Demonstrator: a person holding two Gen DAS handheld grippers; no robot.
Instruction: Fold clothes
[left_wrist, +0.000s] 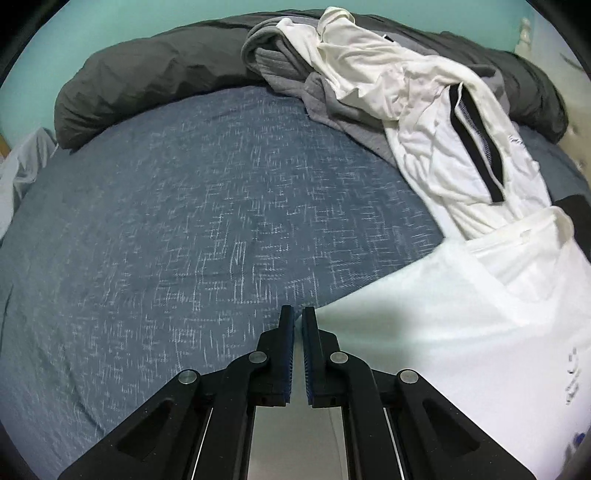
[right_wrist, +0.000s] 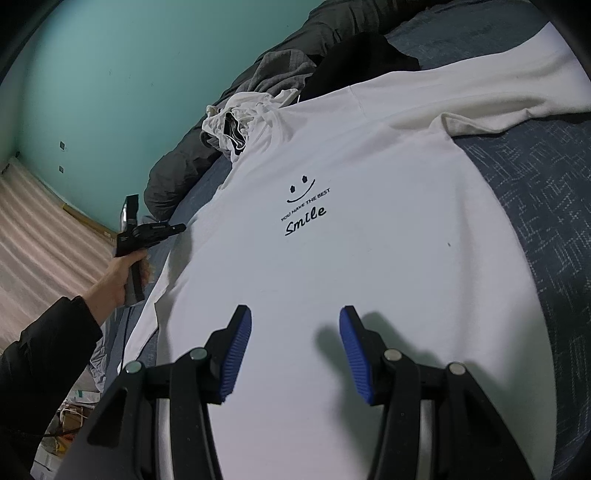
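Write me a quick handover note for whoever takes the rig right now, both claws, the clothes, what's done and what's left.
Left claw: shut, at the left edge of the white Smile t-shirt; whether it pinches the cloth cannot be told.
Right claw: open, holding nothing, hovering above the shirt's lower part.
The shirt lies spread flat, print up, on the blue bed cover.
A heap of white and grey clothes waits at the head of the bed against the dark duvet.
Done: shirt laid out. Left: every fold on it, then the heap.
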